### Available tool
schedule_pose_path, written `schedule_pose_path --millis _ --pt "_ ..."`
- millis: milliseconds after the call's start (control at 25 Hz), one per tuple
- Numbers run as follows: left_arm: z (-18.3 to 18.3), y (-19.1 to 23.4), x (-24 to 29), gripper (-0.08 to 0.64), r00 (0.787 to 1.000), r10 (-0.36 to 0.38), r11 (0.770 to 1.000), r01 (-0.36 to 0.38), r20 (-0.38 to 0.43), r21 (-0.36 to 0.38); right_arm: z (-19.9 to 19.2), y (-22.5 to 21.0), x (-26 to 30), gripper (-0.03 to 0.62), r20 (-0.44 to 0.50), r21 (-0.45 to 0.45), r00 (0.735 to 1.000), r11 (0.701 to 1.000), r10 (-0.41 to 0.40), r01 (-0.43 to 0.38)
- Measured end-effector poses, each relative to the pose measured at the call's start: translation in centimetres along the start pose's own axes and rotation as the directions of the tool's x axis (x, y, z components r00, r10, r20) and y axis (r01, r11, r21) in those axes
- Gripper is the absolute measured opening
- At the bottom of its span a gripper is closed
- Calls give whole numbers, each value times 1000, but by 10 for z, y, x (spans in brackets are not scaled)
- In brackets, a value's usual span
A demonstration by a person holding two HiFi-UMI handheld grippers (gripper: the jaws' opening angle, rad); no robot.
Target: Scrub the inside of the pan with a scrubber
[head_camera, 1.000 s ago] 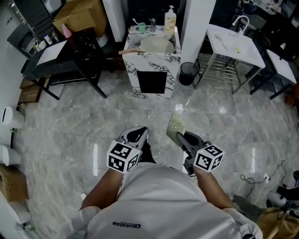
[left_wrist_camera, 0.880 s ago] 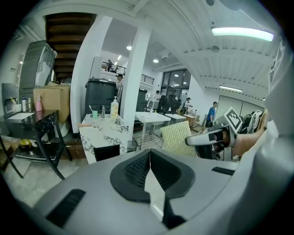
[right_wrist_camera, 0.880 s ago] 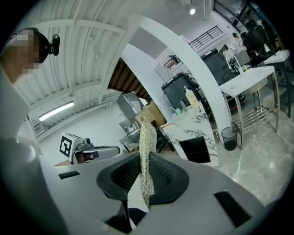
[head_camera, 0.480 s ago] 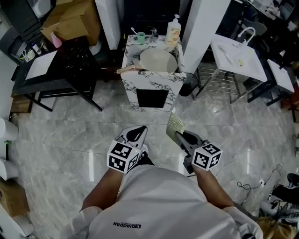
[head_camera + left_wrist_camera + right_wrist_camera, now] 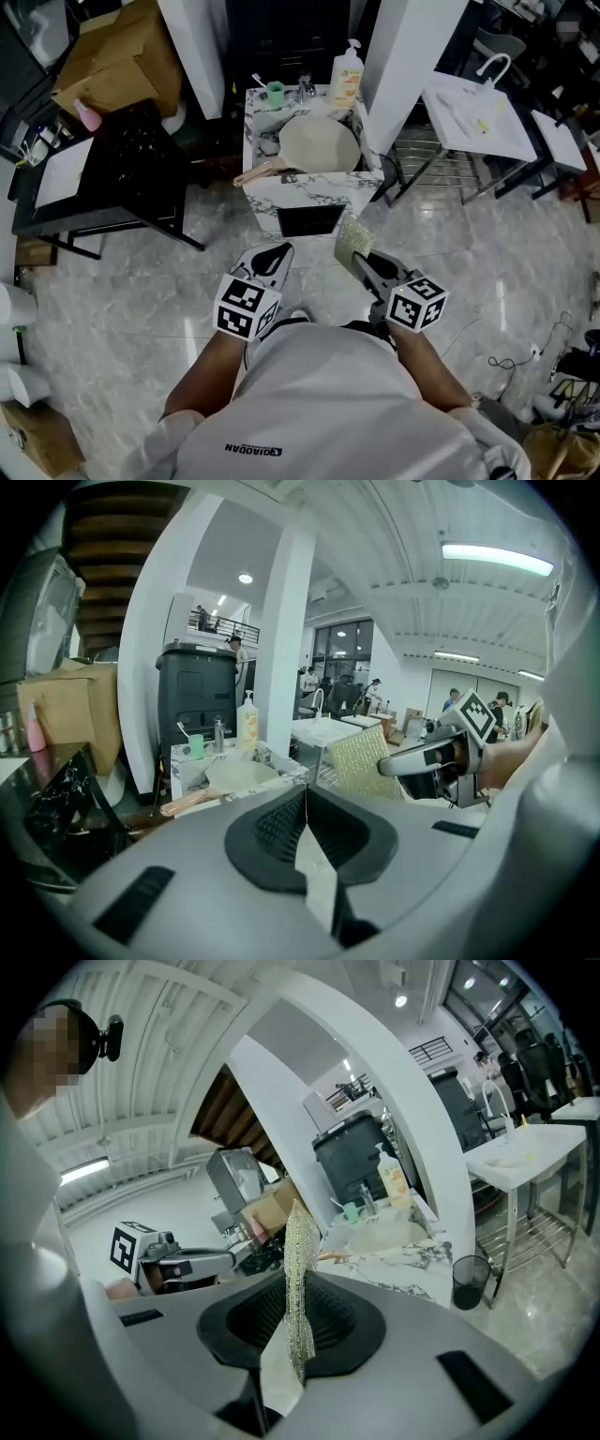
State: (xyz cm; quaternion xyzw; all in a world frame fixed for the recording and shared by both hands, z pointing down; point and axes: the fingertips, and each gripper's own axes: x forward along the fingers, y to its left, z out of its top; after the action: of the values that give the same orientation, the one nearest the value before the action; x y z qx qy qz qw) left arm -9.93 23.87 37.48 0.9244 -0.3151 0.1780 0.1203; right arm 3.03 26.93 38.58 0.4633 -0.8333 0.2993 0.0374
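The left hand-held gripper [image 5: 306, 789] is seen with its jaws pressed together and nothing between them. The right hand-held gripper [image 5: 299, 1277] is pinched on the scrubber [image 5: 353, 246], a thin yellow-green mesh pad that is held upright and stands out past the jaw tips. The two are held side by side, apart, above the marble floor [image 5: 122, 281]. The pan [image 5: 320, 143], pale inside, is set on the marble-patterned tabletop [image 5: 309, 195] ahead, well apart from the scrubber, its wooden handle [image 5: 262, 173] pointed to the left of the head view. A soap bottle [image 5: 346, 67] and a green cup [image 5: 273, 94] are placed behind the pan.
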Motion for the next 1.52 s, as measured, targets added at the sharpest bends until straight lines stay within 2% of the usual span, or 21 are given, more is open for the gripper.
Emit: schedule_pose_path --millis 240,360,560,880,1280,1400,1520 --pt "1 28 22 15 999 -31 999 31 -8 -9 10 -20 26 72 -12 25 999 999 -44 45" --pt "-6 37 34 15 999 -37 999 37 -35 -19 15 -30 37 72 -16 37 999 998 -48 49" --pt "-3 51 50 15 999 -39 999 39 -32 -2 22 -48 61 72 -15 45 999 998 -41 42" --pt "5 96 99 15 997 33 999 -33 -68 15 48 -93 111 72 -29 51 1000 999 6 -5" --pt "53 152 191 17 985 129 991 -125 -116 42 125 -183 173 72 -61 22 997 998 56 -54" --pt "58 172 221 17 972 180 983 -171 -153 67 139 -214 194 72 -95 21 992 997 79 -77" --pt "50 190 244 17 949 222 974 -206 -223 93 147 -242 220 72 -146 7 984 995 103 -103"
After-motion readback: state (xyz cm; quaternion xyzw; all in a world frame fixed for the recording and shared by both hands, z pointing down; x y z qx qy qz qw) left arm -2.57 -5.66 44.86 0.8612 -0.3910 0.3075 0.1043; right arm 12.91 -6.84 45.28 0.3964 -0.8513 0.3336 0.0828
